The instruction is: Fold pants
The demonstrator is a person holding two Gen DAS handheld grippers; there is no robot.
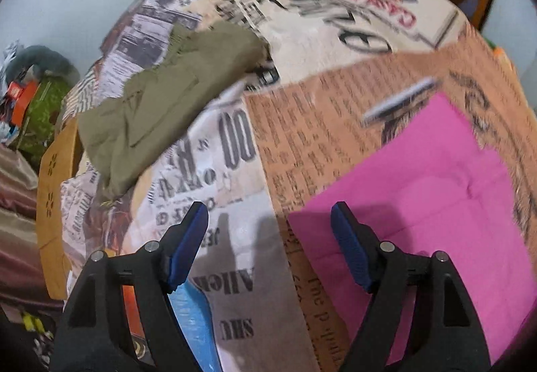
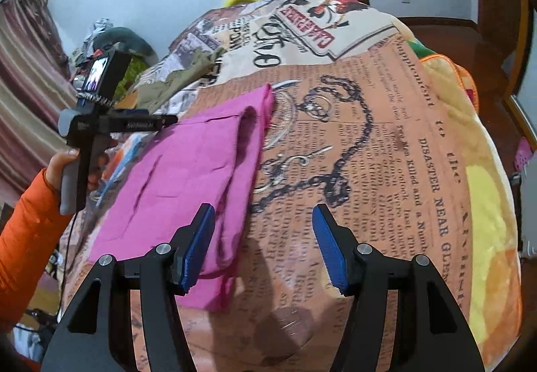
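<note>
Pink pants (image 2: pixel 188 170) lie folded flat on the newspaper-print bedspread (image 2: pixel 386 153); they also show at the lower right of the left wrist view (image 1: pixel 436 204). My left gripper (image 1: pixel 268 217) is open and empty, hovering over the bedspread just left of the pink pants. My right gripper (image 2: pixel 263 217) is open and empty, above the pants' near right edge. The left gripper's body (image 2: pixel 110 123) shows in the right wrist view, held by a hand in an orange sleeve at the pants' left side.
Olive-green pants (image 1: pixel 161 103) lie crumpled at the bed's far left. The print bedspread (image 1: pixel 335 143) covers the bed. Cluttered items (image 1: pixel 23 96) sit by the wall at left. A yellow-orange blanket (image 2: pixel 486 204) edges the bed's right side. A wooden door (image 2: pixel 496 36) stands beyond.
</note>
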